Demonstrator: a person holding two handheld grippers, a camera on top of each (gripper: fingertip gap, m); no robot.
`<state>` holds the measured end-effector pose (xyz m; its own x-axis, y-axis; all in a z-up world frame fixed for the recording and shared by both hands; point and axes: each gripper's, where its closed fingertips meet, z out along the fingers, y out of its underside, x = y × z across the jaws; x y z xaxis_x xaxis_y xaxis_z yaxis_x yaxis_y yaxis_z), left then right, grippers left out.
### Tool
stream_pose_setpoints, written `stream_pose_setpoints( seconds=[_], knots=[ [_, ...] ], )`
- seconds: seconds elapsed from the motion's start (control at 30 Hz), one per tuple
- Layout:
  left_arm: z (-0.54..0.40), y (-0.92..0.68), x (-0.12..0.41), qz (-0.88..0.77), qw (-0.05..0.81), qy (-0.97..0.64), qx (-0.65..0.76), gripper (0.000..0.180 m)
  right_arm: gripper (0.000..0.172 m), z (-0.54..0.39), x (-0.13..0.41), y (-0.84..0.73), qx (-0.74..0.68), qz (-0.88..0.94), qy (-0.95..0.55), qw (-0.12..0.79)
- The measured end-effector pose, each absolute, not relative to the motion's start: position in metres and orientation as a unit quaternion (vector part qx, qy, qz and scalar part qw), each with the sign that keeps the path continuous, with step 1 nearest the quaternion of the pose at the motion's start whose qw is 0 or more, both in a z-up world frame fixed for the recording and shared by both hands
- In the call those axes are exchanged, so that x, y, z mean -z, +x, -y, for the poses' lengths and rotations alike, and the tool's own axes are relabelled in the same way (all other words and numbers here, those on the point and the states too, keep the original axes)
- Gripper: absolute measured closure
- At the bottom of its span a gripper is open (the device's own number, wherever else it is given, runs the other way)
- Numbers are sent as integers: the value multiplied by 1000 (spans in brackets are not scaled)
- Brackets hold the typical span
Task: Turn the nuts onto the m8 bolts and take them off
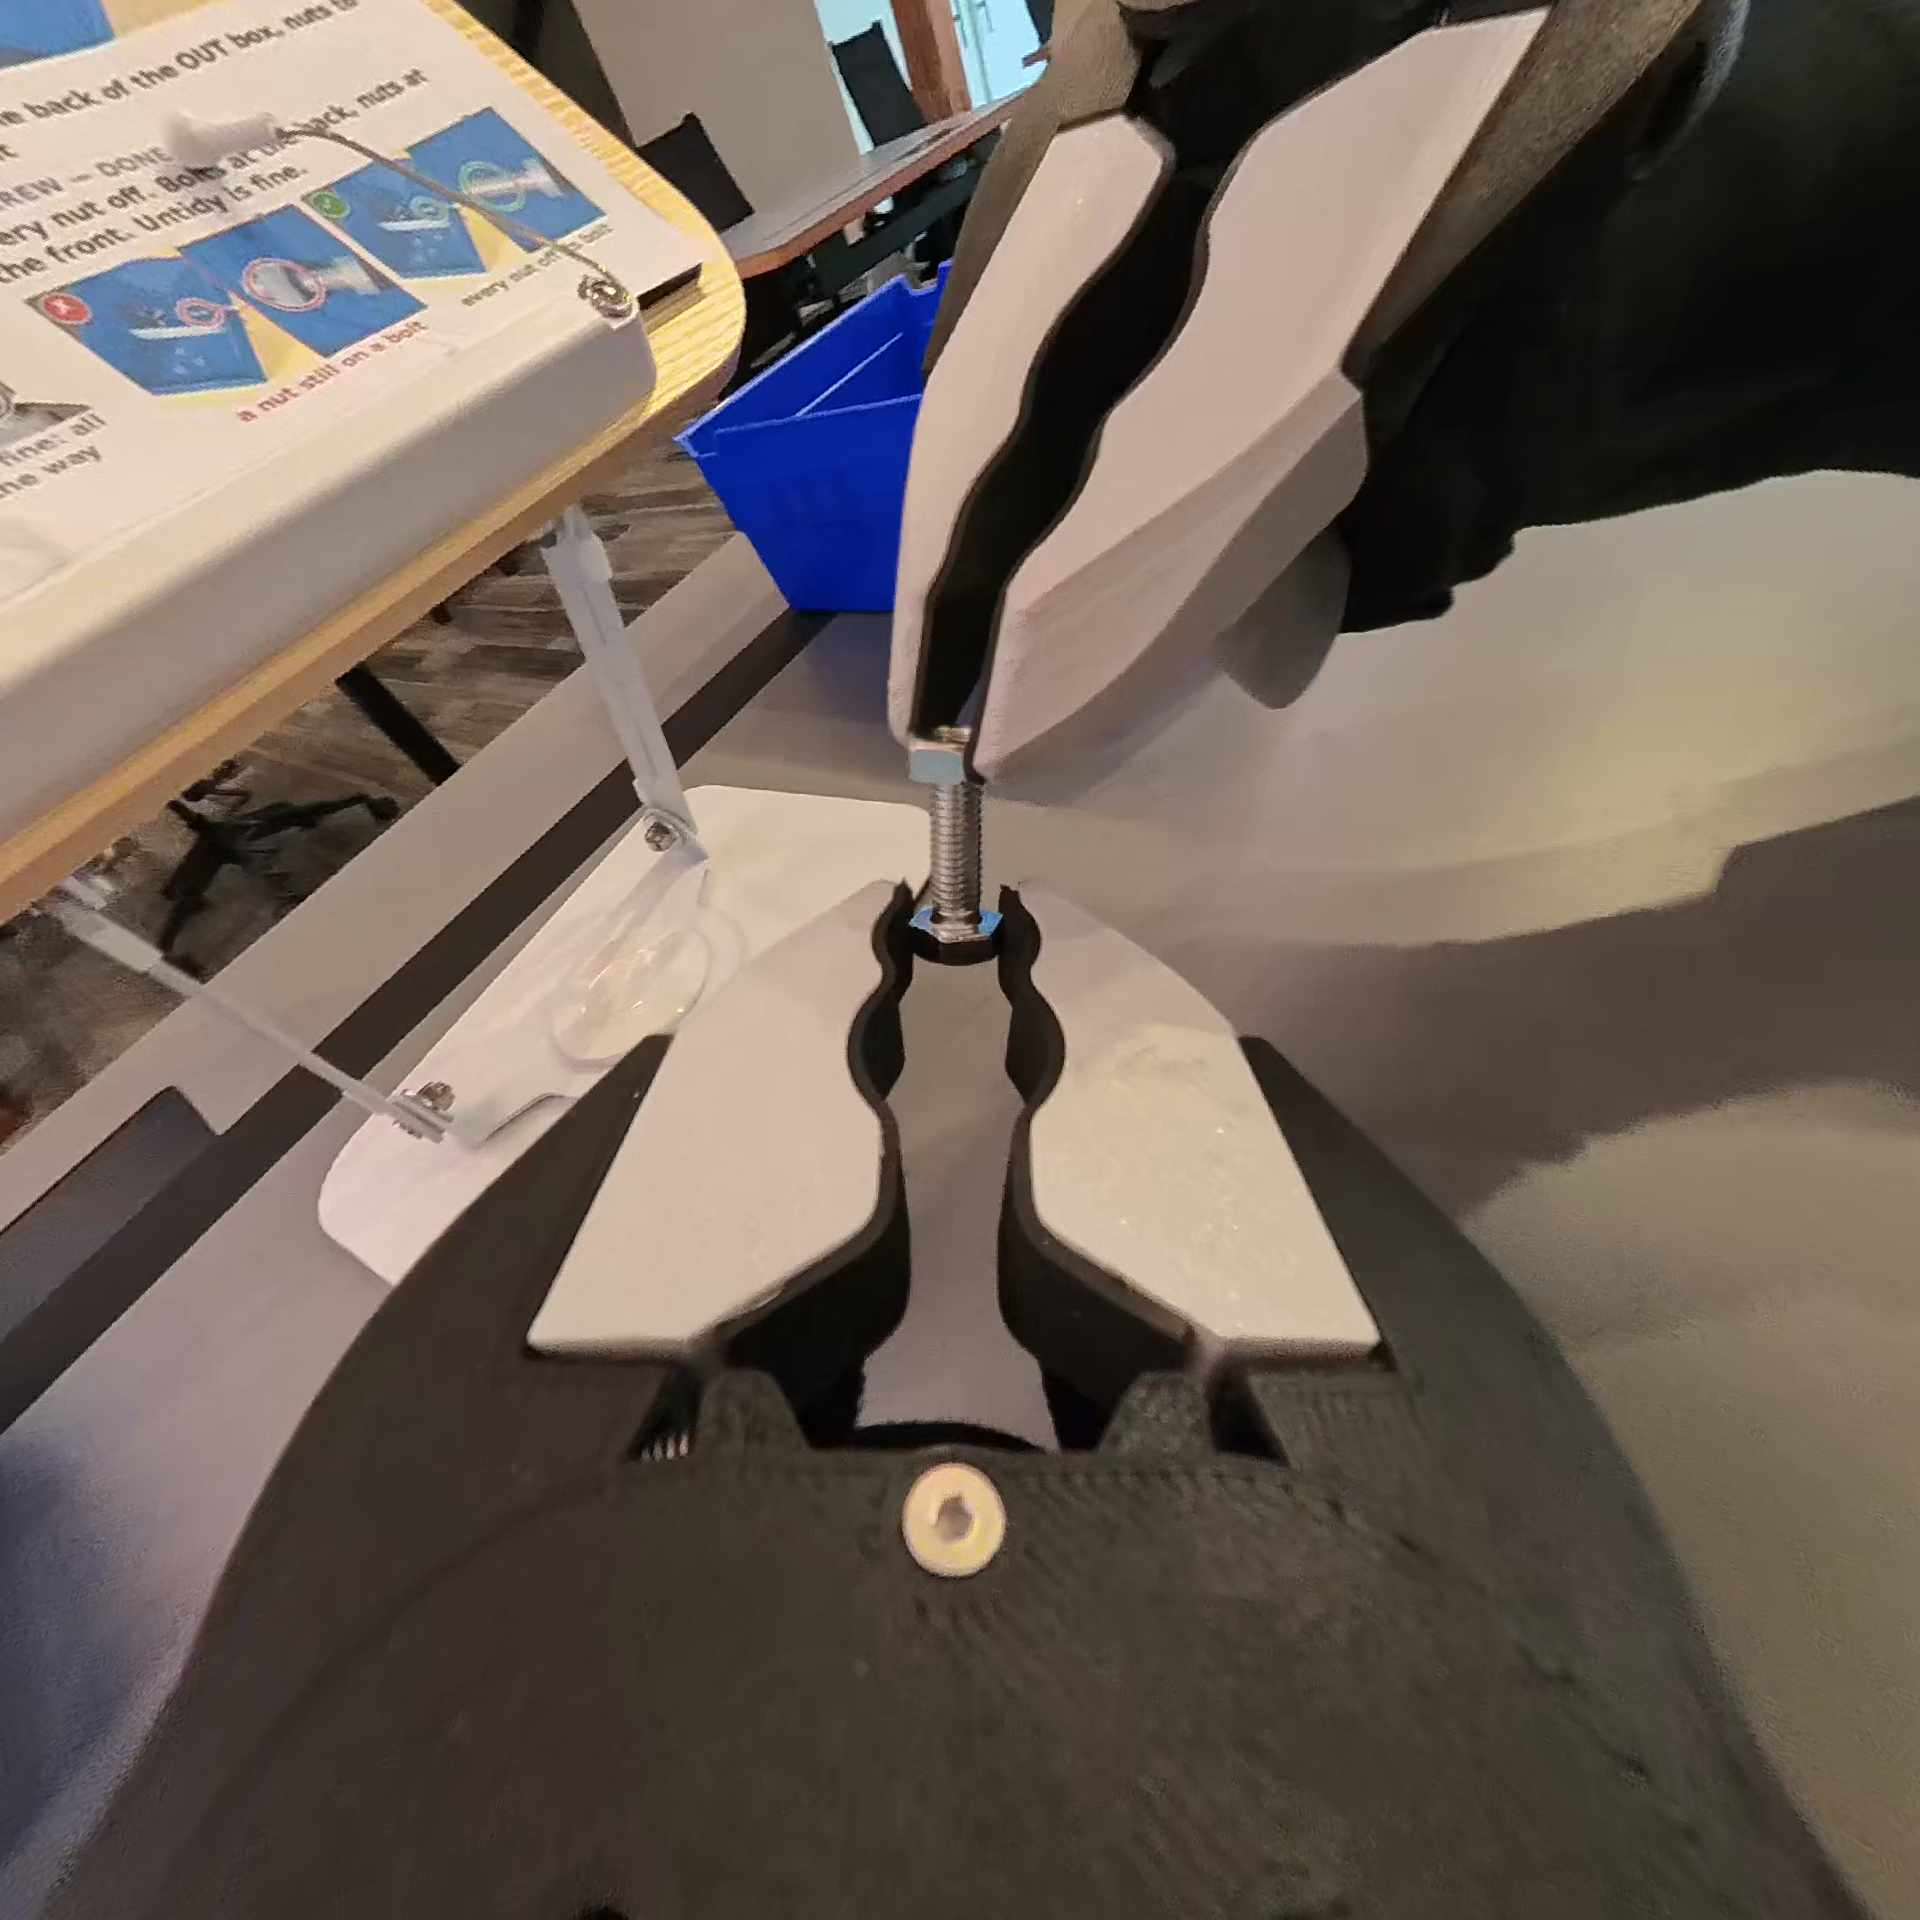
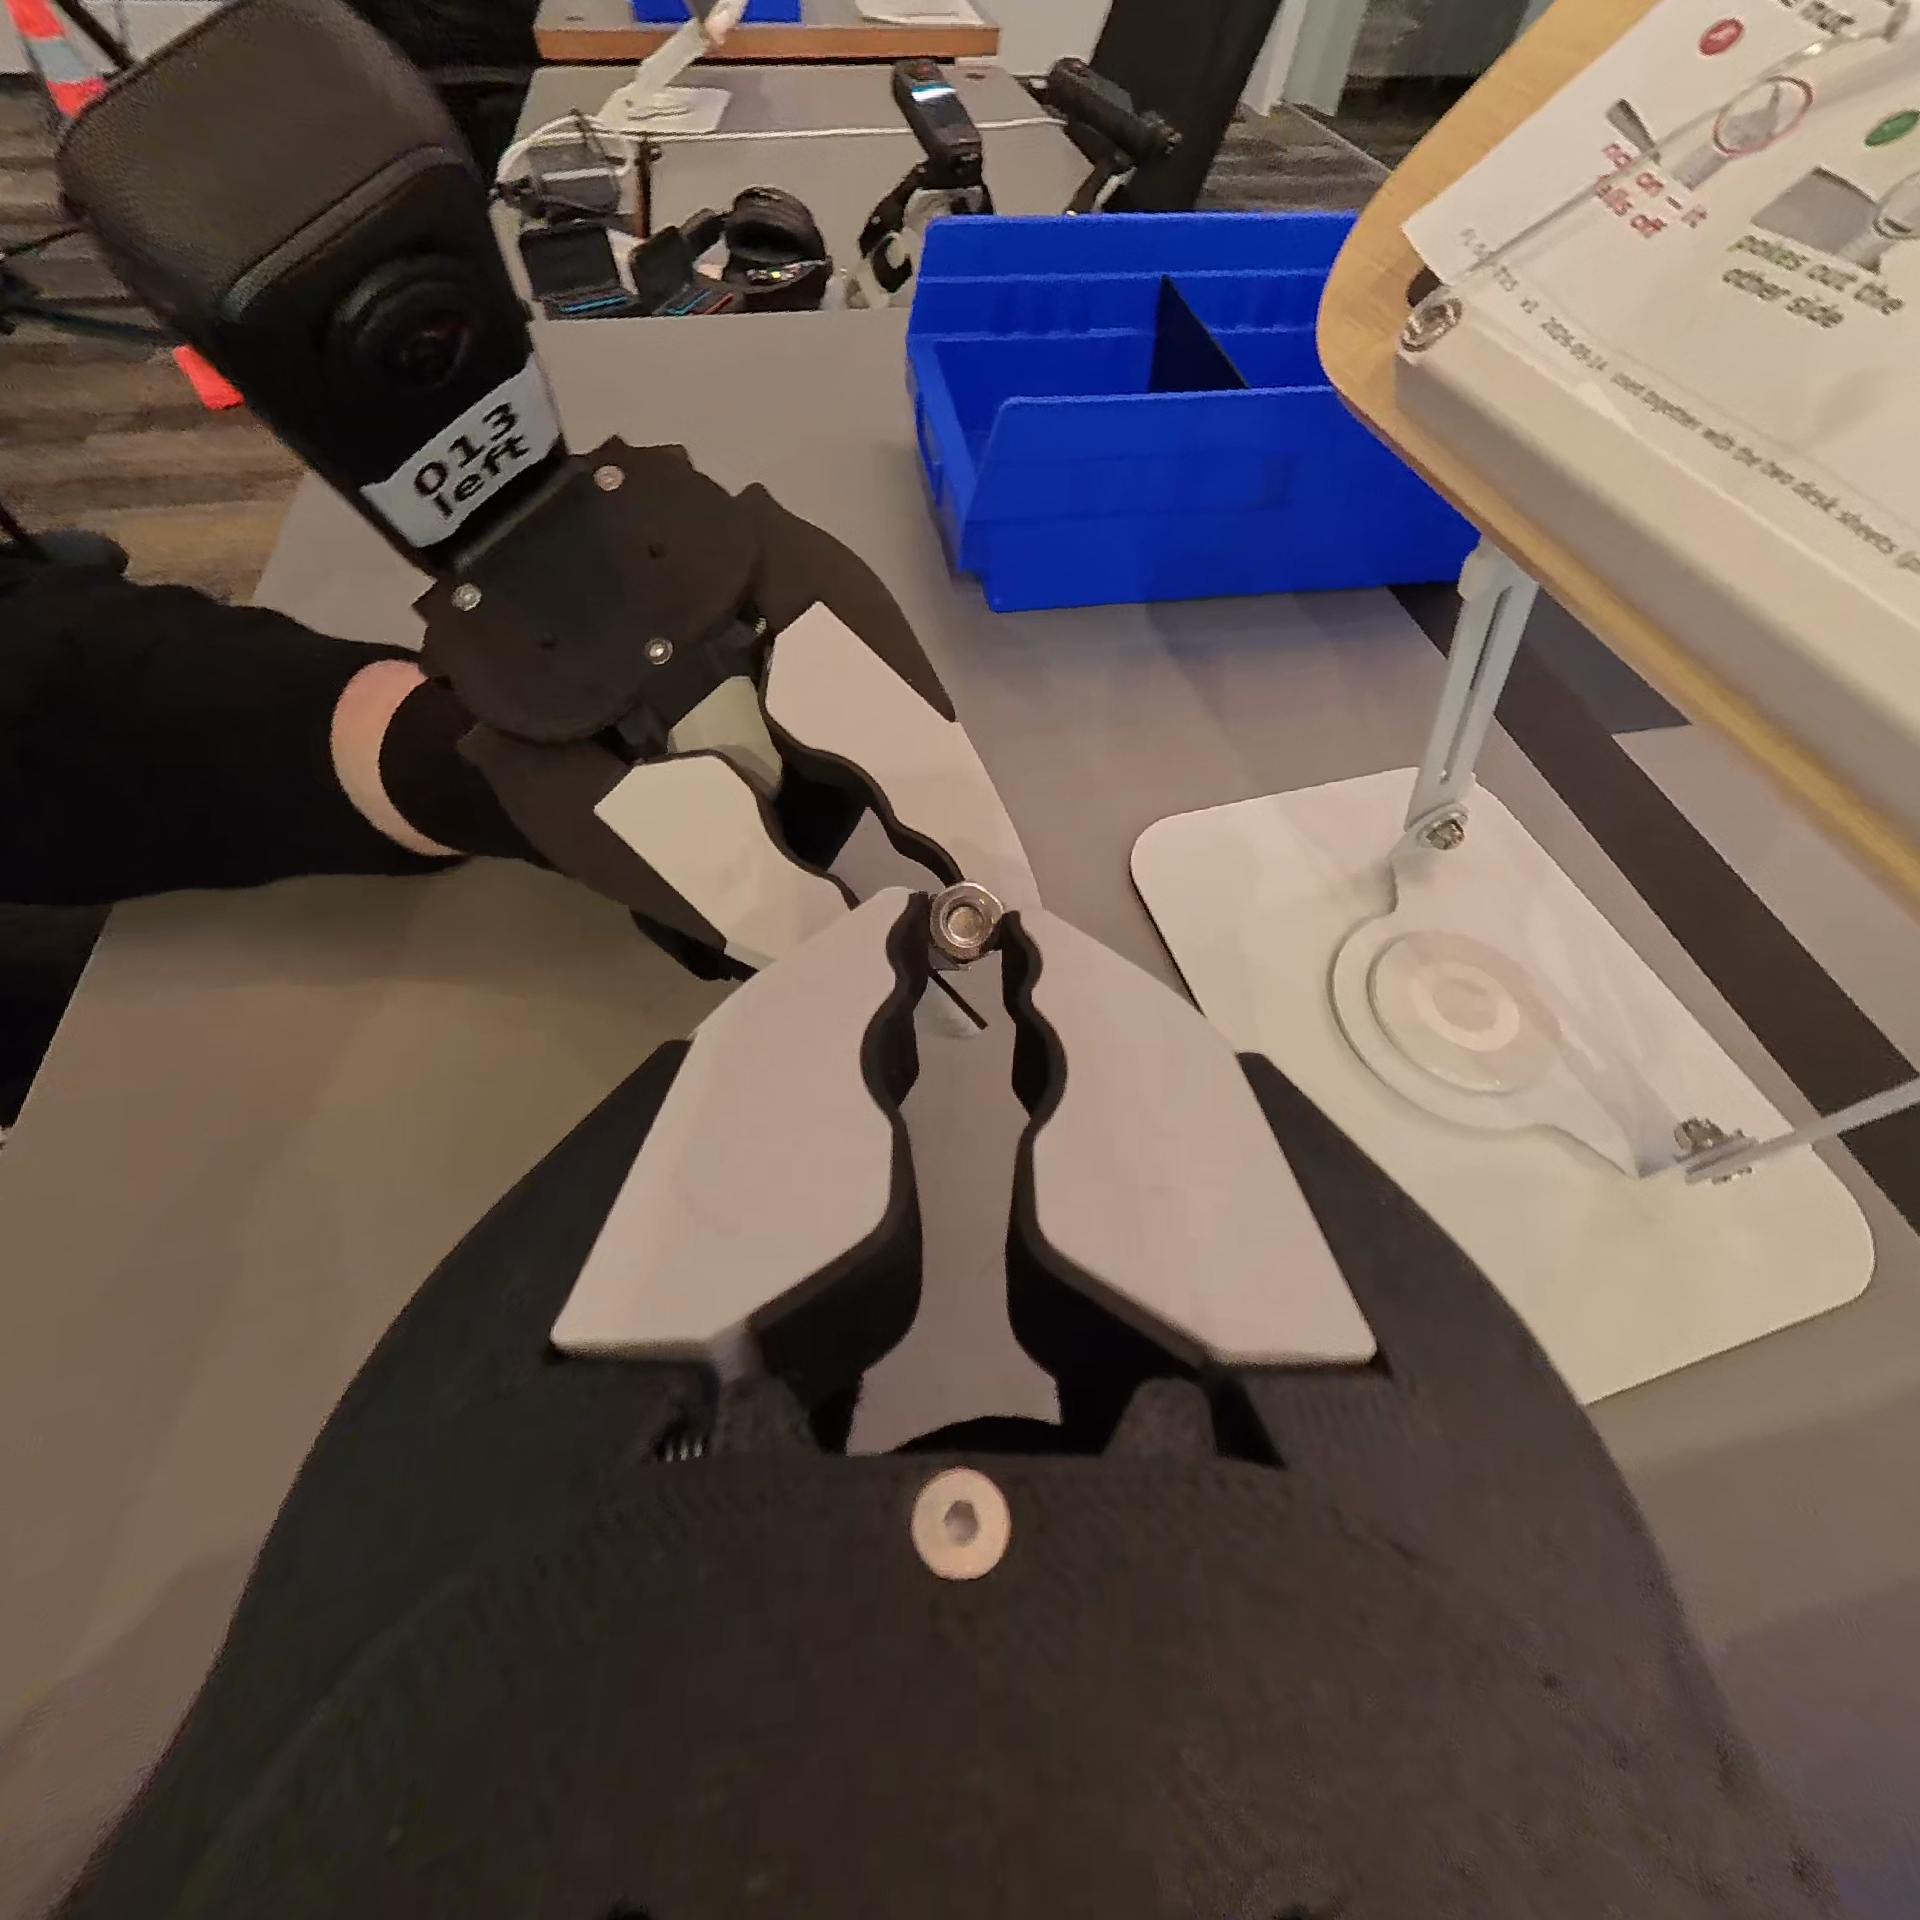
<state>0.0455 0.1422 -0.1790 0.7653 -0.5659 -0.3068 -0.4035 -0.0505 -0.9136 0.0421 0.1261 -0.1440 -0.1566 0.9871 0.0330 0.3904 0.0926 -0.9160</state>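
Left gripper (image 1: 957,914) clamps bolt (image 1: 954,852) head below blue bin (image 1: 831,457); right gripper (image 2: 961,930) pinches nut (image 2: 966,920) at tip. Tilt risks cross-threading.

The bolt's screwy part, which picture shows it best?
The left wrist view. There the bolt stands upright, its threads bare between the left gripper gripping its head and the right gripper gripping the nut. The right wrist view looks straight down its tip, so the nut hides the threads.

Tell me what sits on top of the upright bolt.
A silver nut sits at the top of the bolt, clamped by the right gripper. The left gripper clamps the bolt's head below. The threads inside the nut are covered.
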Motion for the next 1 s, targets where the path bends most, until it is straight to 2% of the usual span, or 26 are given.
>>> stream_pose_setpoints(
  seconds=[0.27,1.0],
  knots=[
    [-150,33,181,-322,602,-731,-7,165,158,-135,147,35,-411,556,-612,384],
    [-153,35,183,-310,602,-736,24,165,158,-137,147,33,-386,542,-632,399]
  ],
)
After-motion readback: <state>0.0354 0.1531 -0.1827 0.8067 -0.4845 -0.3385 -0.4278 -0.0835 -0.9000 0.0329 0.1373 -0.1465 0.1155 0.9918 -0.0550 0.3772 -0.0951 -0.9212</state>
